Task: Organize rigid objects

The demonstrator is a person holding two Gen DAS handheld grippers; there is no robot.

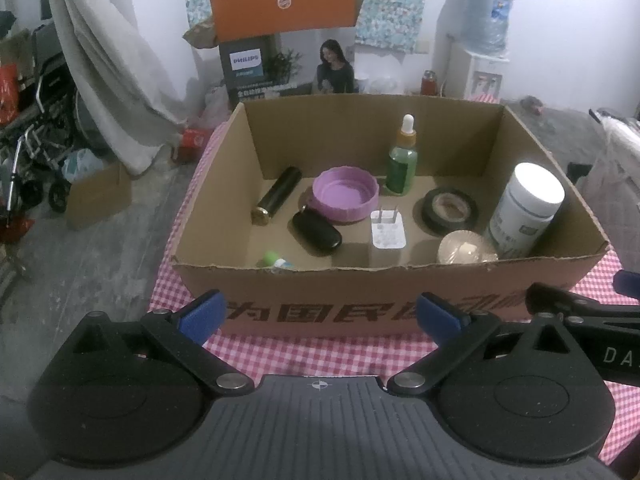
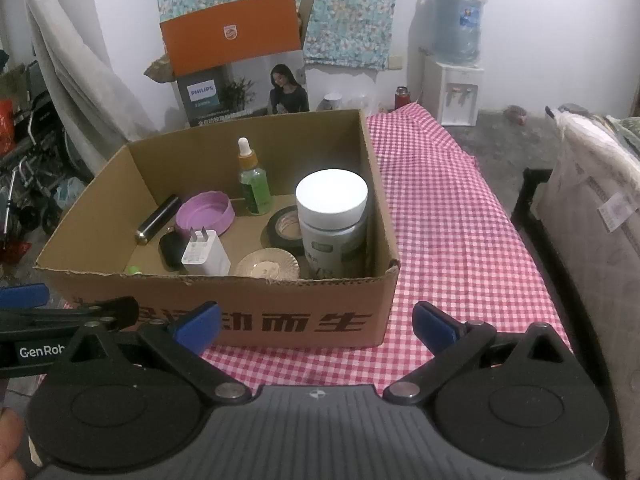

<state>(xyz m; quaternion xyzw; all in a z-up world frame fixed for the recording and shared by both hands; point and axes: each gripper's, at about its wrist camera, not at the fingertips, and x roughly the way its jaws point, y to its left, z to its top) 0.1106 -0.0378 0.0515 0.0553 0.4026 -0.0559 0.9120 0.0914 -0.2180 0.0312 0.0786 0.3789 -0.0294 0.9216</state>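
An open cardboard box (image 1: 380, 304) stands on the checkered tablecloth (image 1: 320, 356). Inside lie a white jar (image 1: 528, 208), a tape roll (image 1: 450, 210), a green dropper bottle (image 1: 402, 160), a purple lid (image 1: 345, 194), a white charger (image 1: 387, 229), a black case (image 1: 316, 233), a black tube (image 1: 278, 196) and a round cream lid (image 1: 466, 247). My left gripper (image 1: 318, 312) is open and empty in front of the box. My right gripper (image 2: 316, 322) is open and empty at the box's (image 2: 248, 320) front right corner, with the jar (image 2: 334, 220) just beyond.
The tablecloth (image 2: 460, 220) runs on to the right of the box. A Philips carton (image 1: 288, 40) stands behind it. A water dispenser (image 2: 454, 88) is at the back right, a wheelchair (image 1: 36, 120) and clutter at left, a mattress (image 2: 592, 208) at right.
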